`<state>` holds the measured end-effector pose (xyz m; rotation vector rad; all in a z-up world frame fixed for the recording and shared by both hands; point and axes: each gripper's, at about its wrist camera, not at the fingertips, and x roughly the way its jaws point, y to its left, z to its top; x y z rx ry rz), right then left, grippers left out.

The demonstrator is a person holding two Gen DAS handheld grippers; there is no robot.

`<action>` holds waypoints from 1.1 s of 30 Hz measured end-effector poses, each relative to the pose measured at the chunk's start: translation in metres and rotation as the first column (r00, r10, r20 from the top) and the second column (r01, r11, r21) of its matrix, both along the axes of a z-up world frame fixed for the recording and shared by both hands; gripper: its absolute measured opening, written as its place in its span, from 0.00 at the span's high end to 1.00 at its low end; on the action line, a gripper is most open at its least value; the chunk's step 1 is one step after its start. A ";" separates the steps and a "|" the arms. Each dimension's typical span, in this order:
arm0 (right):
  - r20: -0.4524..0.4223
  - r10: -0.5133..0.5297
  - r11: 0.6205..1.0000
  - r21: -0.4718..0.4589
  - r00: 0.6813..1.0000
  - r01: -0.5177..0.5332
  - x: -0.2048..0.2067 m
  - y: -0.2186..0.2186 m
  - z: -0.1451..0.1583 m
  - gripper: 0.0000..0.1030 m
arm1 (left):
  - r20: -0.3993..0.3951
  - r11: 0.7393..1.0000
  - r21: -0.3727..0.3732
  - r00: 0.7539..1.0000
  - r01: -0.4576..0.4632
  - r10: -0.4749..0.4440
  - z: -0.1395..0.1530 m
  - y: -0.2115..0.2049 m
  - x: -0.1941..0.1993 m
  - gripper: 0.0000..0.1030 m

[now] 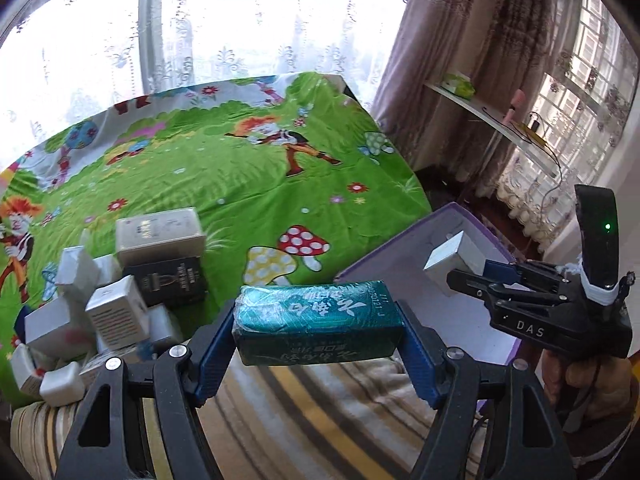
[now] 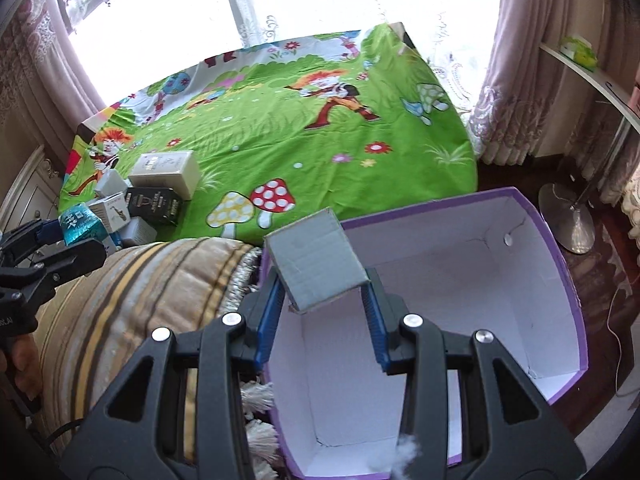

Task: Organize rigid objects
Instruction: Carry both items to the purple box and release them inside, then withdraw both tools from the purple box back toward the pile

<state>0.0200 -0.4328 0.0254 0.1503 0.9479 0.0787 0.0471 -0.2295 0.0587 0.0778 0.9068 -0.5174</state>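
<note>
My left gripper (image 1: 318, 320) is shut on a teal foil-wrapped pack (image 1: 316, 332), held crosswise between its blue pads above a striped cushion. In the right wrist view the pack (image 2: 78, 222) and left gripper (image 2: 78, 236) show at the left edge. My right gripper (image 2: 323, 284) is shut on a small grey cardboard box (image 2: 316, 260), tilted, over the near left corner of an open purple-rimmed bin (image 2: 560, 260) with a white inside. The left wrist view has this gripper (image 1: 460, 272), its grey box (image 1: 448, 258) and the bin (image 1: 384, 254) at right. A pile of several small boxes (image 1: 120, 292) lies on the bed's near left.
The bed (image 1: 240, 176) wears a green cartoon sheet. A striped cushion (image 2: 140, 280) lies between the pile and the bin. A white shelf (image 1: 500, 128) runs along the curtained window at right. A round metal stand base (image 2: 564, 220) sits on the dark floor beyond the bin.
</note>
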 end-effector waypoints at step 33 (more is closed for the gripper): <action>-0.069 -0.214 0.974 0.060 0.974 0.218 -0.058 -0.059 0.009 0.32 | 0.025 0.991 -0.135 1.000 0.016 -0.013 0.020 0.049 -0.032 0.16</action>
